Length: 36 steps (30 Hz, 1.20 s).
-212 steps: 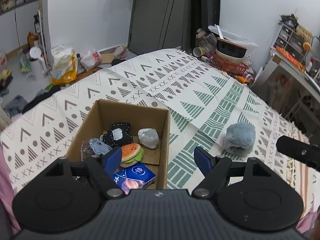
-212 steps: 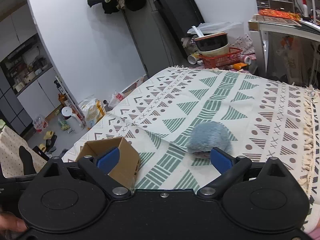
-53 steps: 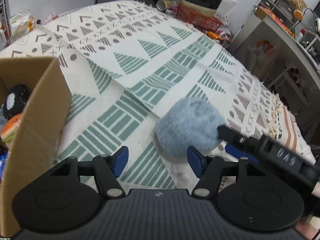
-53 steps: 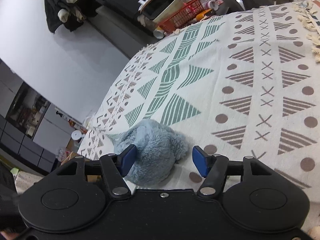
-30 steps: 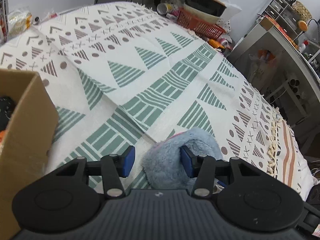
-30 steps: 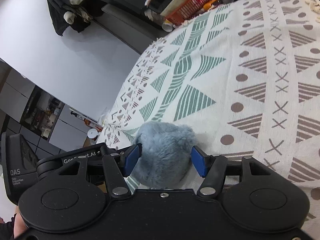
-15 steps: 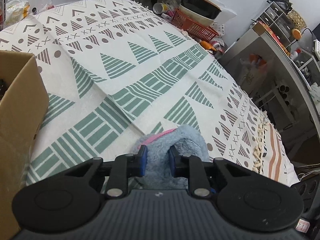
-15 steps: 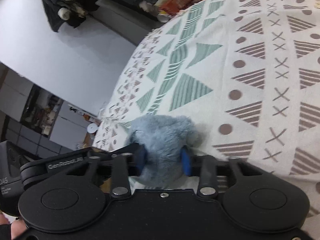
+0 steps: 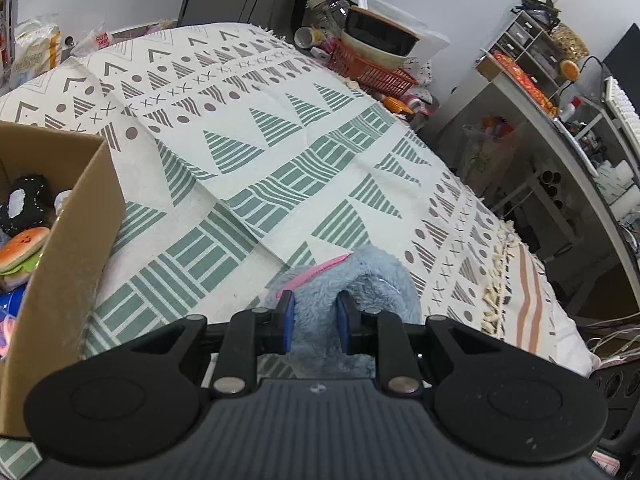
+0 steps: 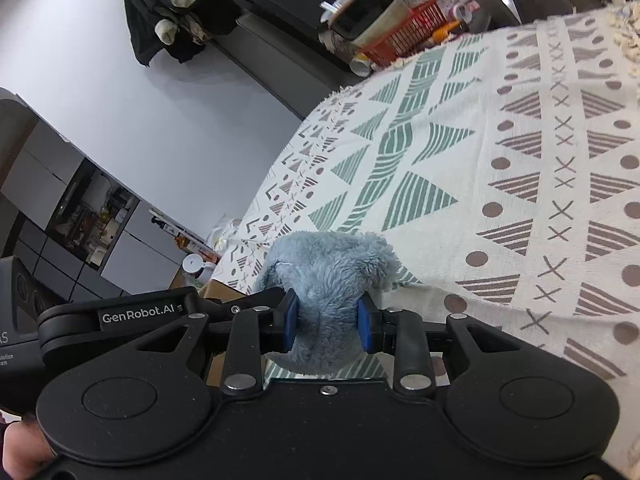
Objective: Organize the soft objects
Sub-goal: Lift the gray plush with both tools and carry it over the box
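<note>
Both tools grip the same item. The left gripper [image 9: 314, 322] has its blue pads pinched into the fluffy grey-blue plush object [image 9: 360, 280], which bulges above and around the fingers; a pink strip [image 9: 316, 270] runs along its upper left edge. The right gripper [image 10: 328, 322] is likewise clamped on the plush object [image 10: 328, 268], with fur compressed between its two pads. In the right wrist view the left tool's black body sits just beside the right gripper on its left.

The plush object lies at, or just above, the patterned white, green and brown woven cloth [image 9: 280, 152]. Whether it is lifted clear of the cloth cannot be determined from either view.

The open brown cardboard box [image 9: 76, 240] stands near the plush object, to the left in the left wrist view. It already holds several soft items: a black fabric piece with a white patch [image 9: 26, 202], a hamburger-shaped soft toy [image 9: 22, 250] and a blue packet [image 9: 10, 304] at the lower edge.

Status assessment: most sorting appears complete. The plush object is the only loose soft item visible on the cloth. Remaining steps are probably to carry it over the box wall, lower it inside and release both grips.
</note>
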Each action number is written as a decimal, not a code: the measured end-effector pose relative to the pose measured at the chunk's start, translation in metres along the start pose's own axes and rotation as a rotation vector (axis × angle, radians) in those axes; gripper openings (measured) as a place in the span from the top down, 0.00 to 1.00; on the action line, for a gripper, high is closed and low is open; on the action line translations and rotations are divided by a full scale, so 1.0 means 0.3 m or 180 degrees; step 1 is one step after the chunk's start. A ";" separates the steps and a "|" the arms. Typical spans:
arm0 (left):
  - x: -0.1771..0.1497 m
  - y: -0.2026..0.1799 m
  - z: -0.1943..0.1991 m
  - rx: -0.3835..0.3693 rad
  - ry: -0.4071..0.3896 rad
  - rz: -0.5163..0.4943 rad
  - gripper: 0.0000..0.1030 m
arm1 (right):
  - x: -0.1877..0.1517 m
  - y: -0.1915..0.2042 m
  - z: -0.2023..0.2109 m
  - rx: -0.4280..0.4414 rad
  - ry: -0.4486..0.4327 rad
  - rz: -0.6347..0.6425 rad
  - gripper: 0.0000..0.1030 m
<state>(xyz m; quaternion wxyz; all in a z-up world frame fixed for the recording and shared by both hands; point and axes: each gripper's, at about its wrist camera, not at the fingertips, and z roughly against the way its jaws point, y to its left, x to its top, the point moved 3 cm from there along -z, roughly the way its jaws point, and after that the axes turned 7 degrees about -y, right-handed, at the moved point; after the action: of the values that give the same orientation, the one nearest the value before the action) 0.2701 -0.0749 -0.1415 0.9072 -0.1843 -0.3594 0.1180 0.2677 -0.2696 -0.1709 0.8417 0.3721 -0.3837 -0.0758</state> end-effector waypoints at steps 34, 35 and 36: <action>0.081 0.070 0.360 -0.0224 -0.0448 0.0040 0.80 | -0.022 0.357 0.133 0.0014 -0.0308 0.0361 0.71; 0.086 0.078 0.364 -0.0229 -0.0455 0.0049 0.80 | -0.024 0.367 0.129 0.0014 -0.0309 0.0370 0.72; 0.091 0.087 0.369 -0.0235 -0.0463 0.0059 0.80 | -0.026 0.375 0.125 0.0011 -0.0309 0.0374 0.71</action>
<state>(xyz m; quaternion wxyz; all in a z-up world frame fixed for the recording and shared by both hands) 0.2104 -0.0142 -0.0613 0.8701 -0.2119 -0.4267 0.1261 0.2183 -0.2077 -0.0824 0.8245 0.3463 -0.4455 -0.0435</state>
